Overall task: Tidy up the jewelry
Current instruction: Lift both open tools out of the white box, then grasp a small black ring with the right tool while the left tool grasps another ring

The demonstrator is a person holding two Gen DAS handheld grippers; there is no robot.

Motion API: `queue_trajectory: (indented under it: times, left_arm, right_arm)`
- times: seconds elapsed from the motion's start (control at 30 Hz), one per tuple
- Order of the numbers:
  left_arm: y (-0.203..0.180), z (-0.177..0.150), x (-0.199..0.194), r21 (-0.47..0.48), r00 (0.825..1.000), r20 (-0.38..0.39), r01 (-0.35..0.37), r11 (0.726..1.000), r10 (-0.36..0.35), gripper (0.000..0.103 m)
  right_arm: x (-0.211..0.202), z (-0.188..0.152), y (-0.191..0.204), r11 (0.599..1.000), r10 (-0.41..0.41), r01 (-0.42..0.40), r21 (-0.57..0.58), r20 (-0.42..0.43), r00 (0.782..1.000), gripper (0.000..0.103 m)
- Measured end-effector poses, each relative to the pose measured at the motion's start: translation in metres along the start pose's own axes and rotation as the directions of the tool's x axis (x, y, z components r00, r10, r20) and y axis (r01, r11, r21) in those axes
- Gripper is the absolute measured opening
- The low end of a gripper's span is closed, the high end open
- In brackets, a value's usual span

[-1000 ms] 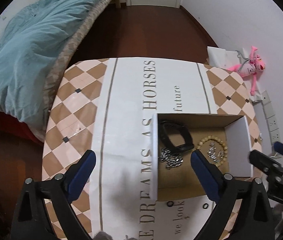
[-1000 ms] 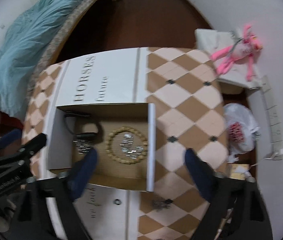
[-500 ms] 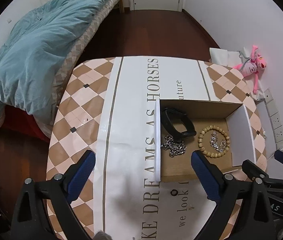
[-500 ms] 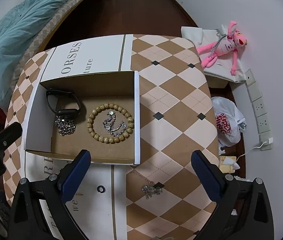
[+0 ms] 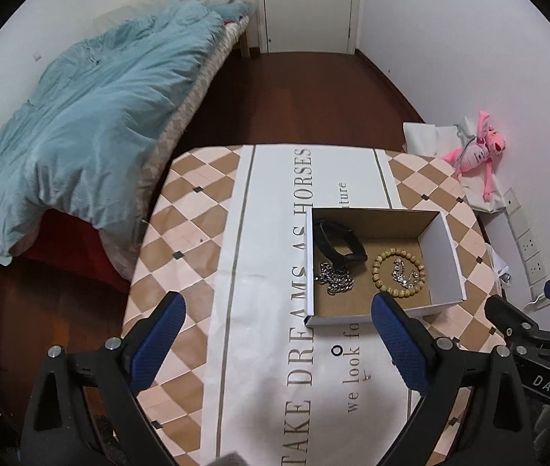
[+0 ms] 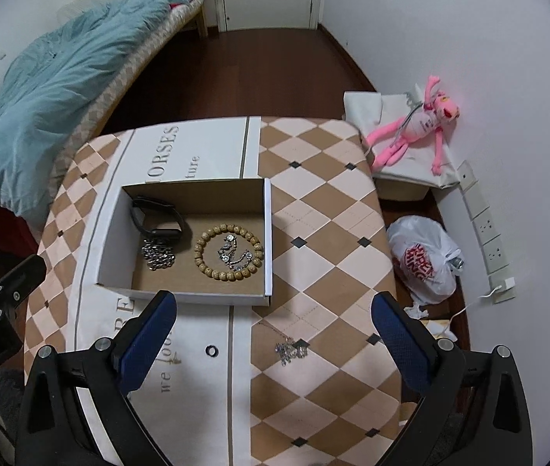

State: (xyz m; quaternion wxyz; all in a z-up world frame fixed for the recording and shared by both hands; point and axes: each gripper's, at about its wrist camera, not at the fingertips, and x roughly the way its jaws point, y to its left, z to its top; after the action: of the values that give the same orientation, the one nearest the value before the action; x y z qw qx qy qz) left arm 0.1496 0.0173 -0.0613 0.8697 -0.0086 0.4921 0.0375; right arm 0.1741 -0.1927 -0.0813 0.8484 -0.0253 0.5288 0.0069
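Both grippers, left (image 5: 279, 334) and right (image 6: 273, 330), now higher, farther from box (image 6: 267, 233).

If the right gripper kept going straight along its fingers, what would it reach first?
Probably the tablecloth just right of the box, though depth is hard to judge. The right gripper is open and empty.

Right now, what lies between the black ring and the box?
Only bare cloth: the ring sits apart from the box, shown in the right wrist view.
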Motion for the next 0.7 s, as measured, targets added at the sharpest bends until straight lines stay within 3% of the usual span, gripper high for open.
queue_trajectory:
  times: [0.47, 0.7]
  left_arm:
    - [0.006, -0.015, -0.063, -0.029, 0.997, 0.082, 0.017, 0.999, -0.014, 0.098]
    - [0.009, -0.035, -0.046, -0.028, 0.998, 0.050, -0.042, 0.999, 0.043, 0.098]
  right_arm:
    - [-0.075, -0.019, -0.001, 0.999, 0.025, -0.028, 0.028, 0.126, 0.992, 0.102]
    - [-0.042, -0.041, -0.001, 0.998, 0.032, -0.033, 0.054, 0.034, 0.999, 0.102]
